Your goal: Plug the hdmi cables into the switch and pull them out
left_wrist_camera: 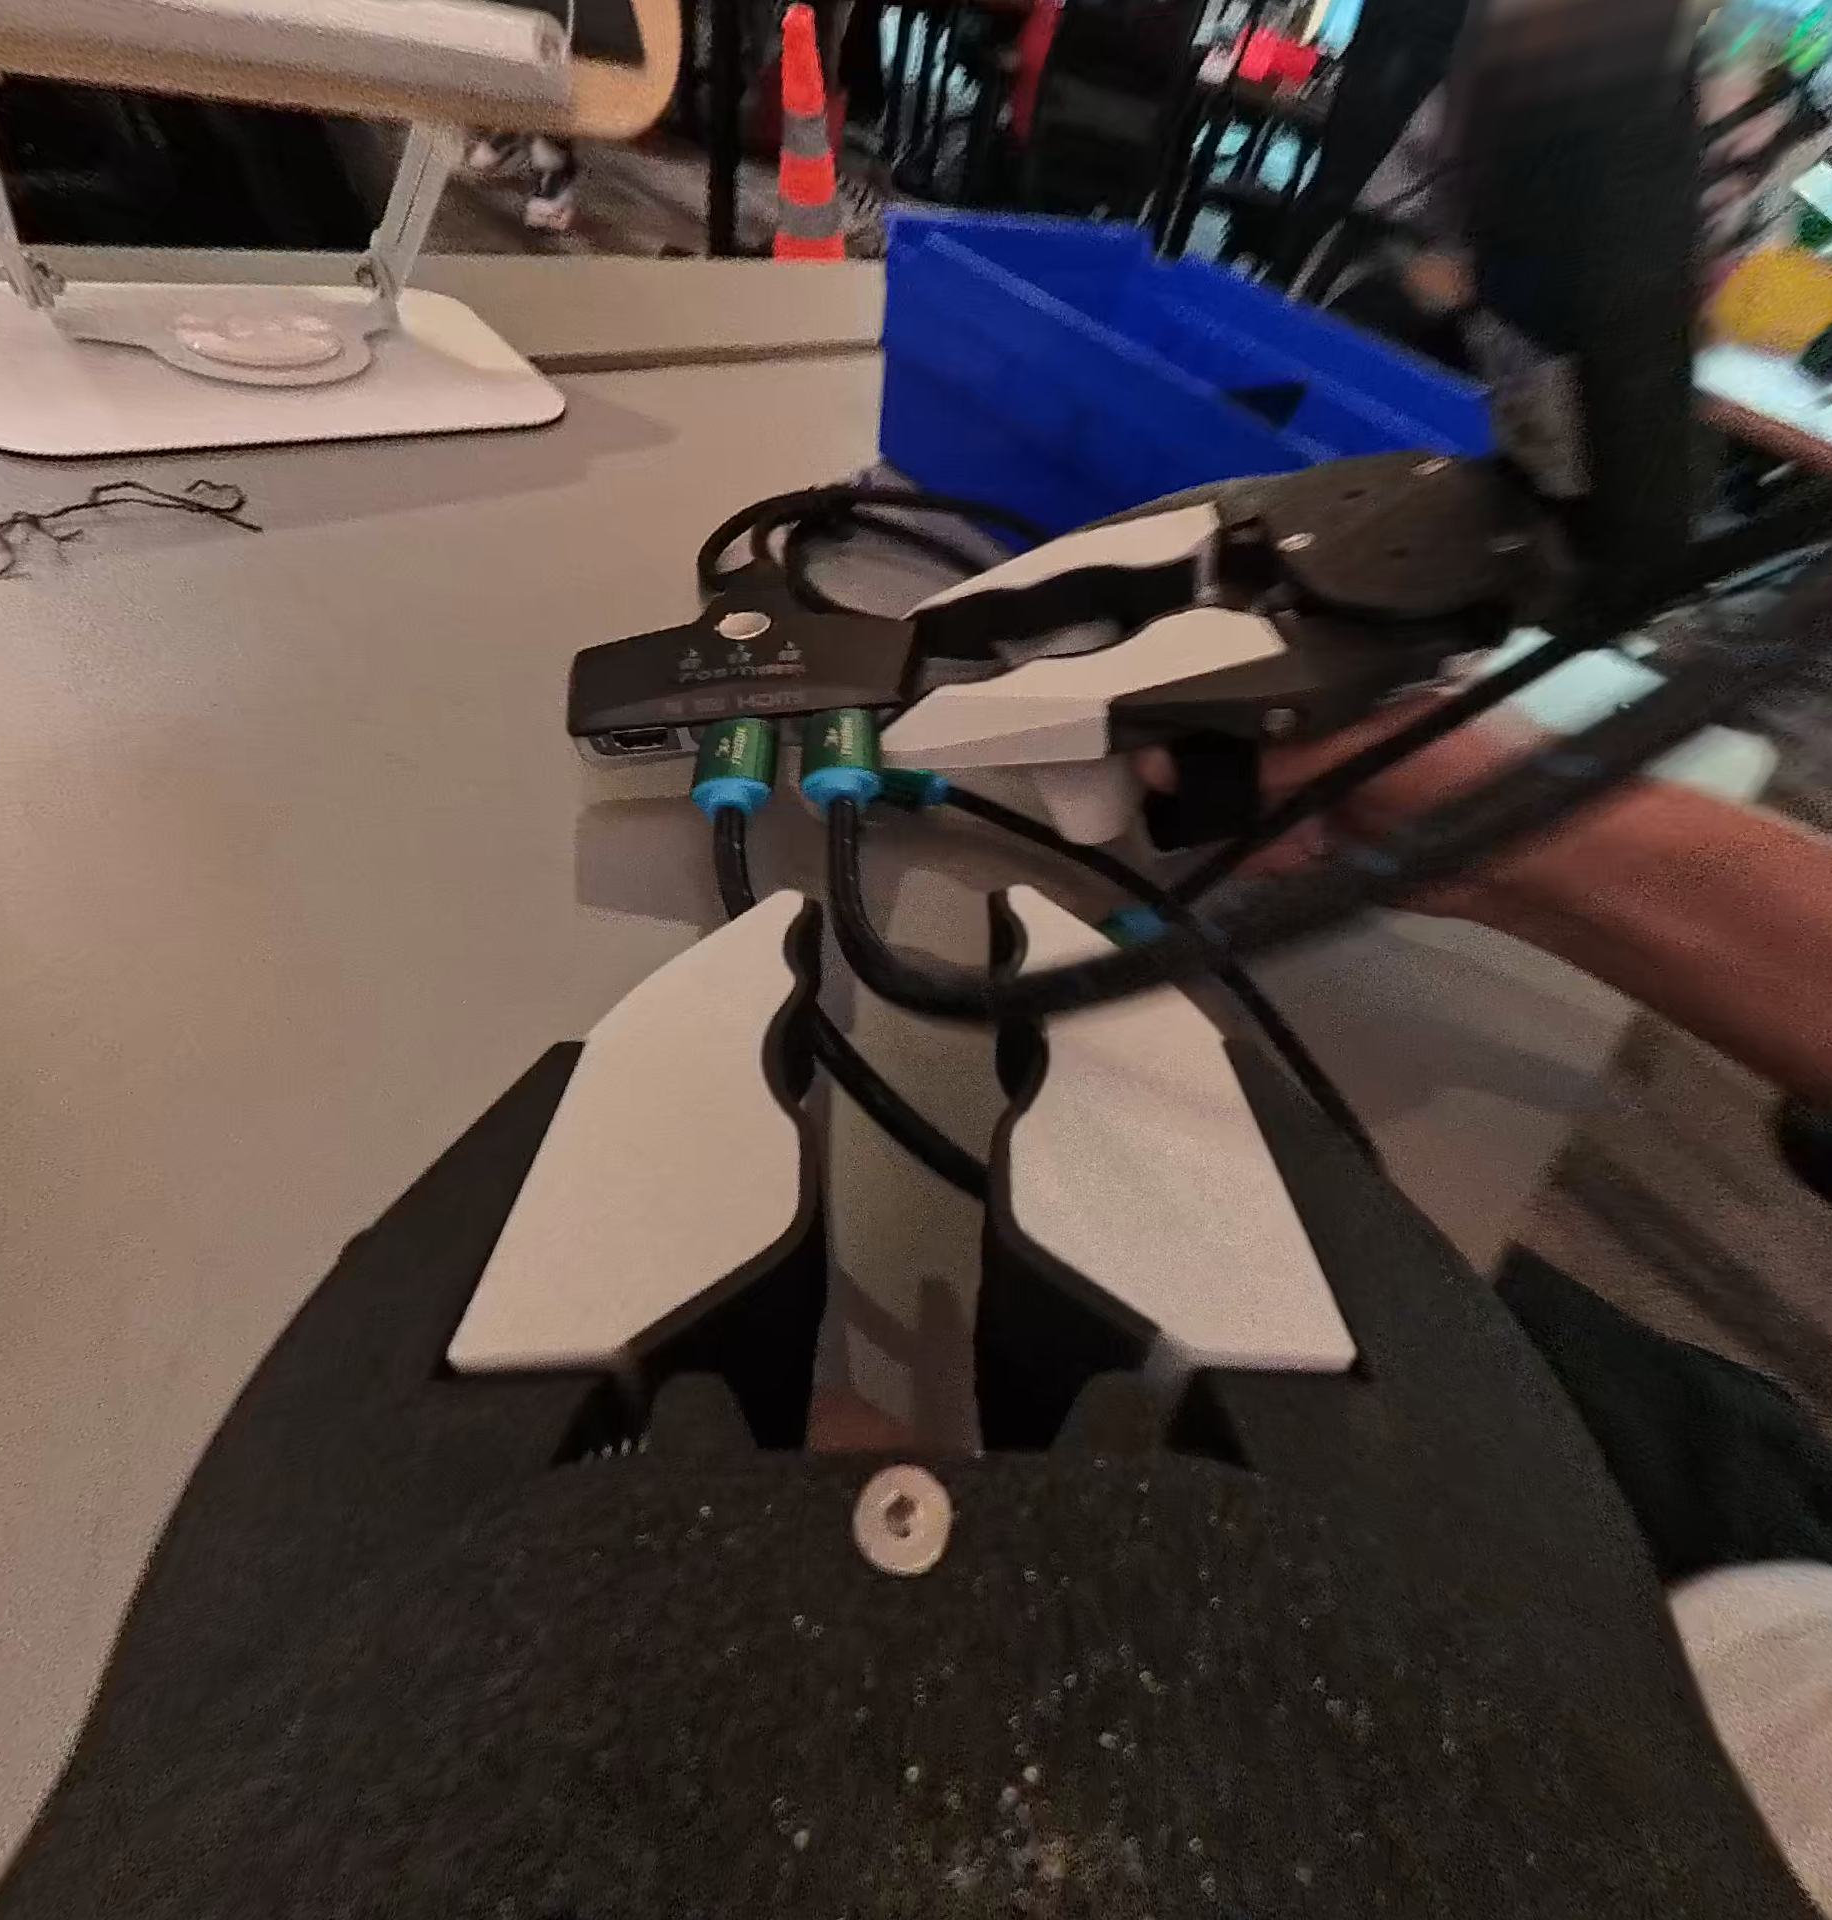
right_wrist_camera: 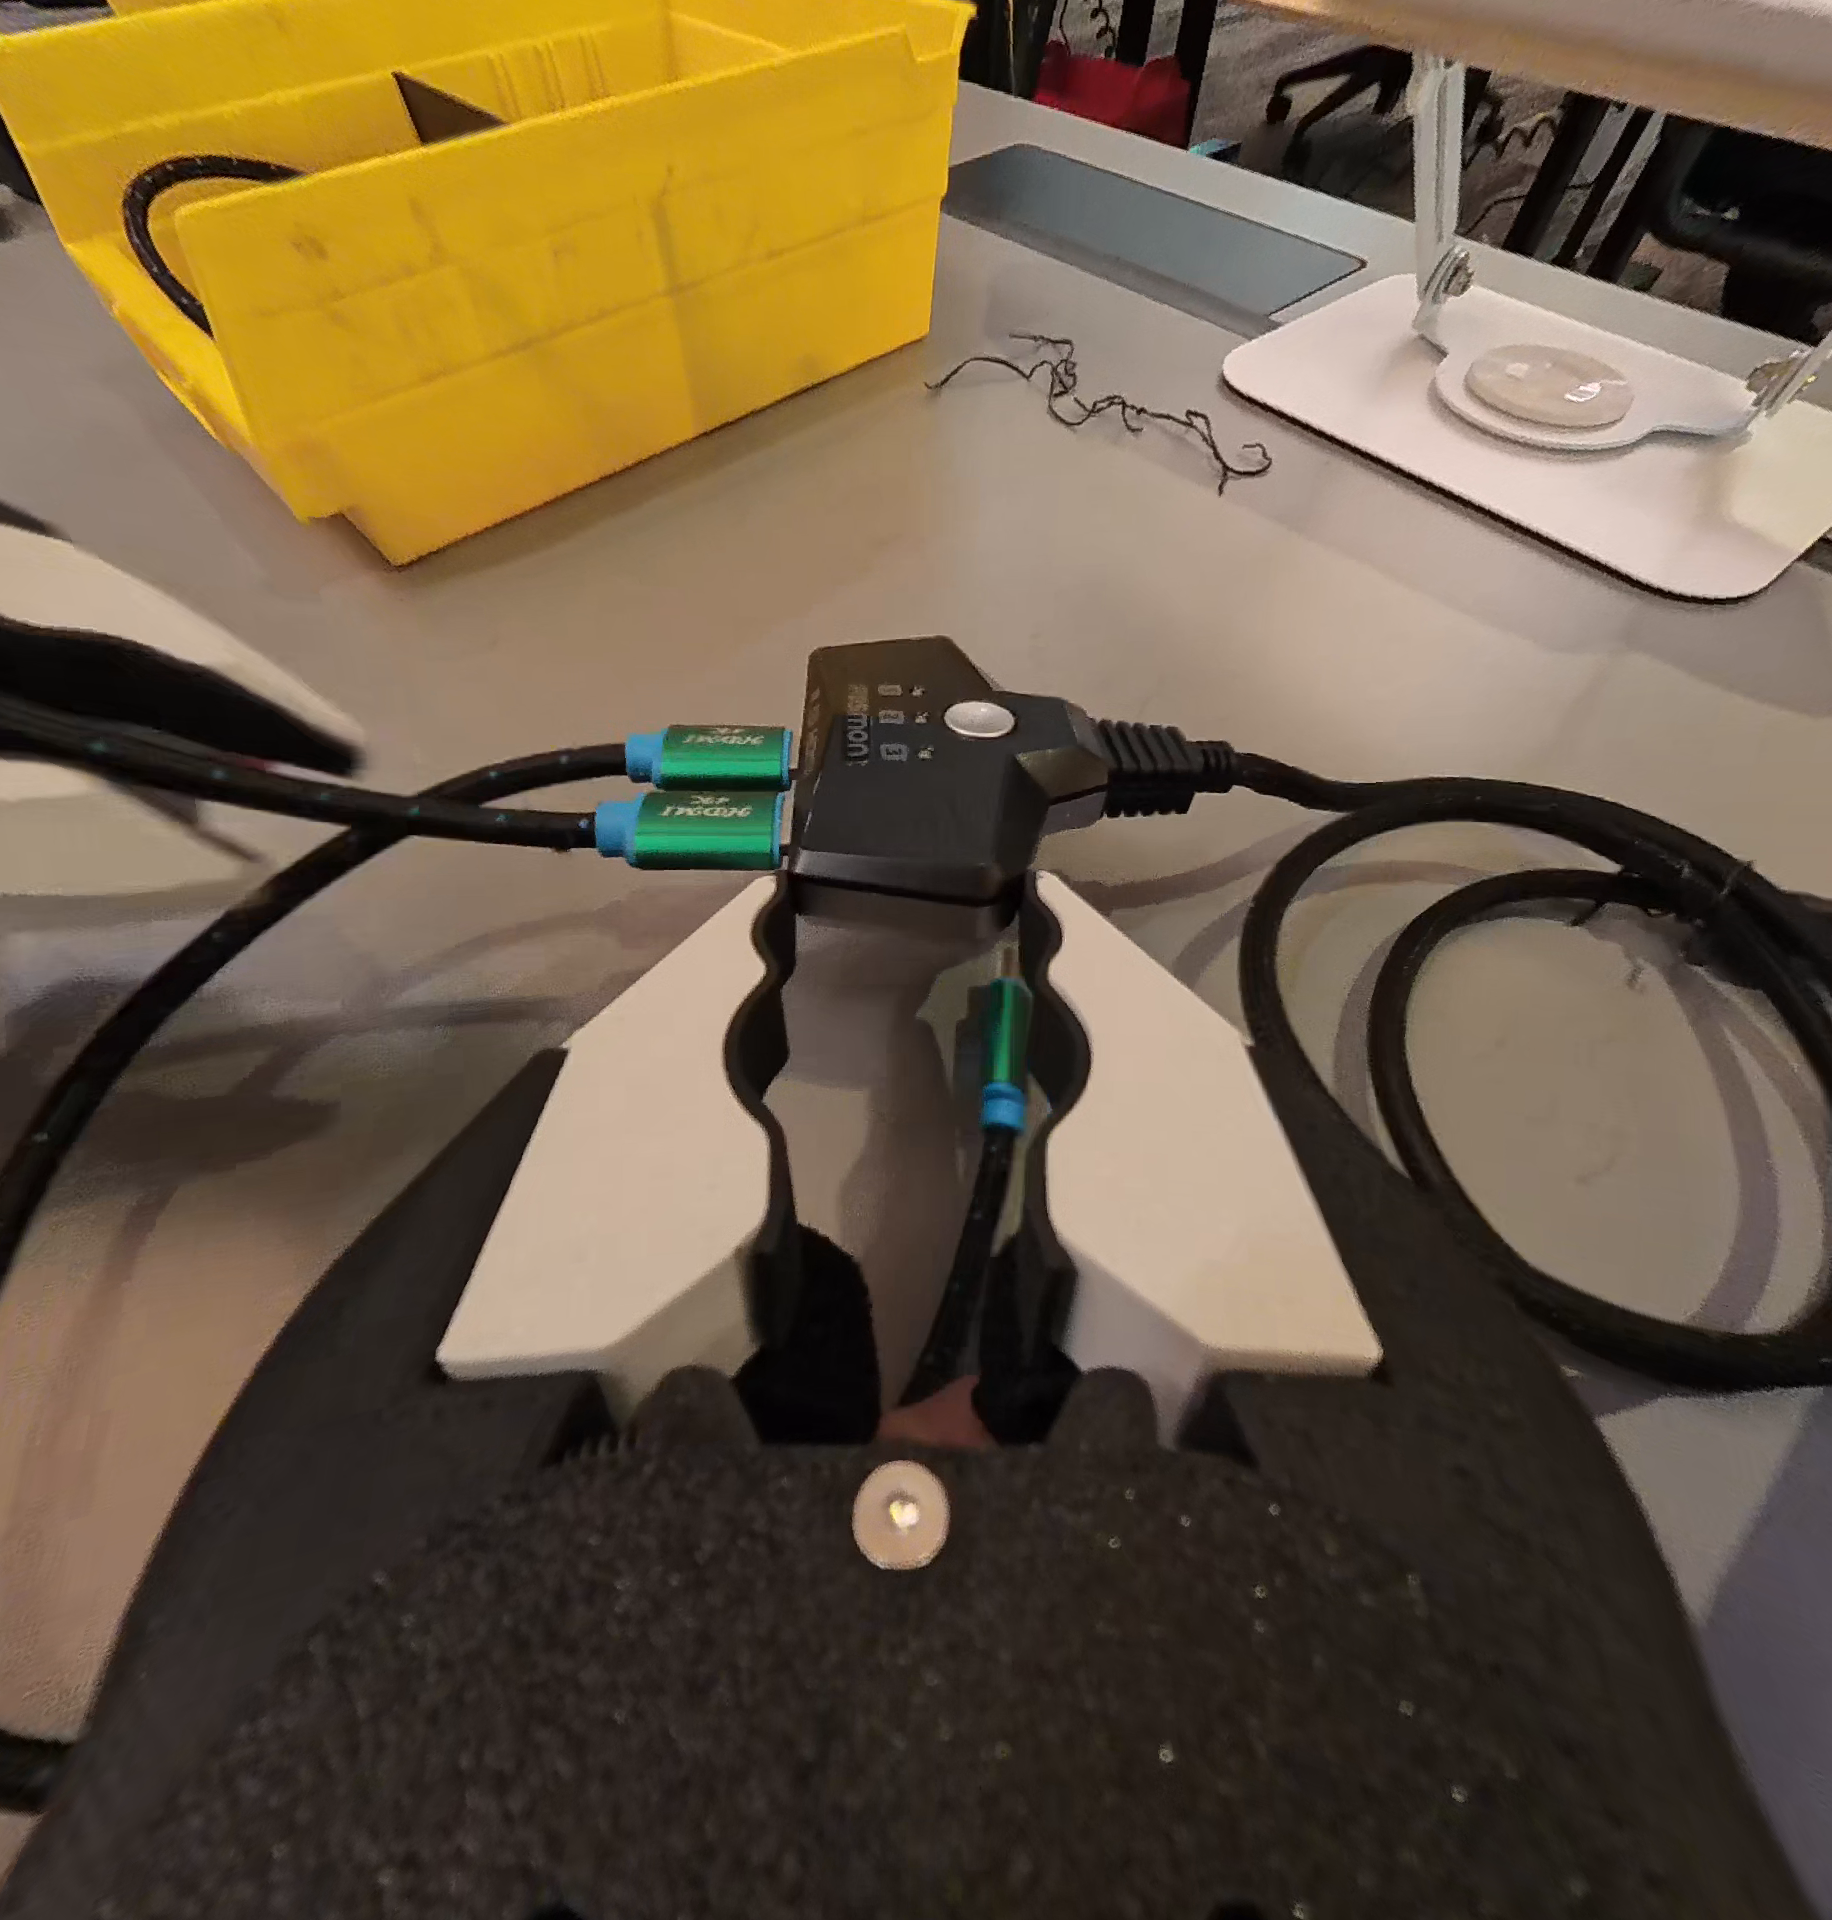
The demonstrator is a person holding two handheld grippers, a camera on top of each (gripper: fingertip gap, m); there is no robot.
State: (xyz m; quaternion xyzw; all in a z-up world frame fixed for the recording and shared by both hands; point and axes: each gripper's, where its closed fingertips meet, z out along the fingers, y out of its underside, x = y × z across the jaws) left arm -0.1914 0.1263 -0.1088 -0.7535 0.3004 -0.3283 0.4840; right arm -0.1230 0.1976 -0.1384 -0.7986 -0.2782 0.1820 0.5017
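The smooth grey bench point(right_wrist_camera: 995, 540) carried a scuffed yellow plastic bin point(right_wrist_camera: 538, 260) at 11 o'clock and a white stand base point(right_wrist_camera: 1556, 436) at 2 o'clock. The right hand-held gripper point(right_wrist_camera: 901, 894) clenched the angular black switch point(right_wrist_camera: 912, 769) at its near edge. Two glossy green plugs point(right_wrist_camera: 699, 790) on braided cables sat in its ports at 9 o'clock. The left hand-held gripper point(left_wrist_camera: 907, 914) was released, a cable crossing between its white fingers point(left_wrist_camera: 673, 1122).

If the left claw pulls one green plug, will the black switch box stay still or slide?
Alone, the switch box would probably slide: it looks small and light on the smooth table. The right claw grips its edge, so it should hold. The braided cable looks stiff.
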